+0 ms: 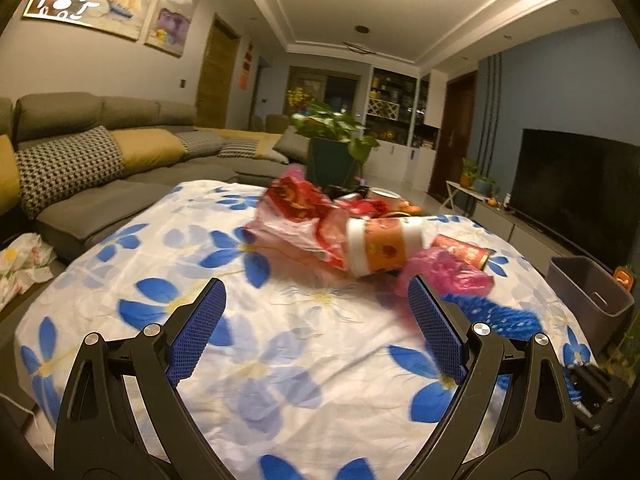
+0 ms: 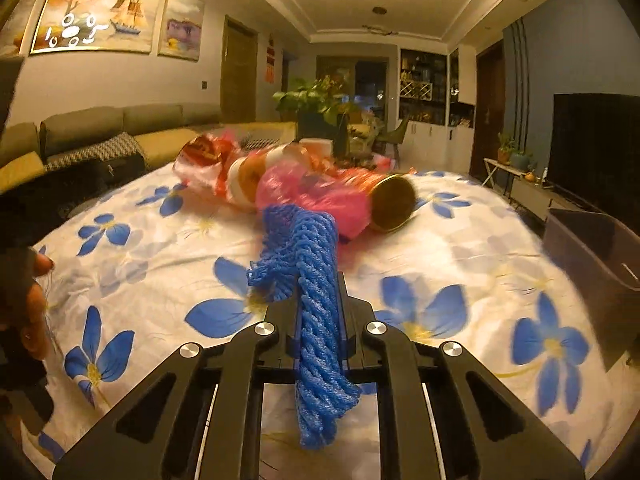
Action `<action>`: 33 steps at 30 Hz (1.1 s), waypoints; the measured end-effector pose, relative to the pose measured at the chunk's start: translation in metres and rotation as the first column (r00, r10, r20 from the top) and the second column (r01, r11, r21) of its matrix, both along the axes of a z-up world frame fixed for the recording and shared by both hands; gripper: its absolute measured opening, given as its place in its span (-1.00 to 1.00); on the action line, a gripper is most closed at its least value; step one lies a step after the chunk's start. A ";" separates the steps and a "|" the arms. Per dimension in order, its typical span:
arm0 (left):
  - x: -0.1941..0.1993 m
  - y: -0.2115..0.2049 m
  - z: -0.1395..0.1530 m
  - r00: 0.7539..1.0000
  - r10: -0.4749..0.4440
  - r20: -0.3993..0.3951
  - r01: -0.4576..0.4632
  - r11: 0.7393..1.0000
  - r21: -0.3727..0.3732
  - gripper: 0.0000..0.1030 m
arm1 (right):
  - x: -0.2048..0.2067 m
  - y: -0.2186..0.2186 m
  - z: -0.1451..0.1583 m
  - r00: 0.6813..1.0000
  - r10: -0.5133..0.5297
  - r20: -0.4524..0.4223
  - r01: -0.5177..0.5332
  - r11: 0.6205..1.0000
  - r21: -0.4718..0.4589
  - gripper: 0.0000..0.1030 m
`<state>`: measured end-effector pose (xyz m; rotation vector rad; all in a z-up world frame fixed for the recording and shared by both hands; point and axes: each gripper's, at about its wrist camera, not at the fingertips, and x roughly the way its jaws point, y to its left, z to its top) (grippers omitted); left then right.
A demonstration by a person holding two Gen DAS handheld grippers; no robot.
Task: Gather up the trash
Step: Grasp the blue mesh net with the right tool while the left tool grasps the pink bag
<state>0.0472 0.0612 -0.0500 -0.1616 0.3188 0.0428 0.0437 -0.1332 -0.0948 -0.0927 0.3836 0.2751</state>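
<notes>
While motion blur smears the whole pile, the far trash stays hard to read — a crumpled red-and-white plastic bag (image 1: pixel 296 216), an orange paper cup (image 1: pixel 384 246) lying on its side, a pink bag (image 1: pixel 444 276) and a red can (image 1: pixel 464 254) lying down, all clustered on the white tablecloth (image 1: pixel 280 340) with its blue flowers. Left gripper (image 1: pixel 316 324) hovers over the cloth, textured blue pads spread wide, nothing between them. Further right, the right gripper (image 2: pixel 318 280) is clamped on a blue foam net (image 2: pixel 316 320) — ribbed, bunched, mesh ends flopping out front and back. At the far right edge, a grey bin (image 2: pixel 600 264) sits beside the table, cut off by the frame.
</notes>
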 end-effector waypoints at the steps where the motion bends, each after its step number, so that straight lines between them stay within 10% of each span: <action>1: 0.003 -0.005 0.000 1.000 -0.013 -0.003 0.013 1.000 -0.001 0.76 | -0.002 -0.006 0.003 1.000 -0.014 0.011 0.014 1.000 0.004 -0.73; 13: 0.074 -0.069 -0.006 0.983 -0.172 -0.063 0.172 0.985 0.001 0.72 | -0.002 -0.077 0.024 0.975 -0.215 0.059 0.210 0.974 0.080 -0.73; 22: 0.113 -0.088 -0.027 0.939 -0.280 -0.198 0.280 0.960 -0.031 0.09 | 0.000 -0.104 0.028 0.958 -0.277 0.075 0.269 0.958 0.100 -0.73; 29: 0.114 -0.093 -0.033 0.922 -0.316 -0.225 0.314 0.948 -0.045 -0.76 | 0.000 -0.104 0.027 0.956 -0.284 0.073 0.275 0.955 0.111 -0.73; 33: 0.106 -0.098 -0.032 0.925 -0.313 -0.217 0.315 0.949 -0.026 -0.84 | -0.001 -0.104 0.026 0.955 -0.290 0.068 0.281 0.953 0.113 -0.73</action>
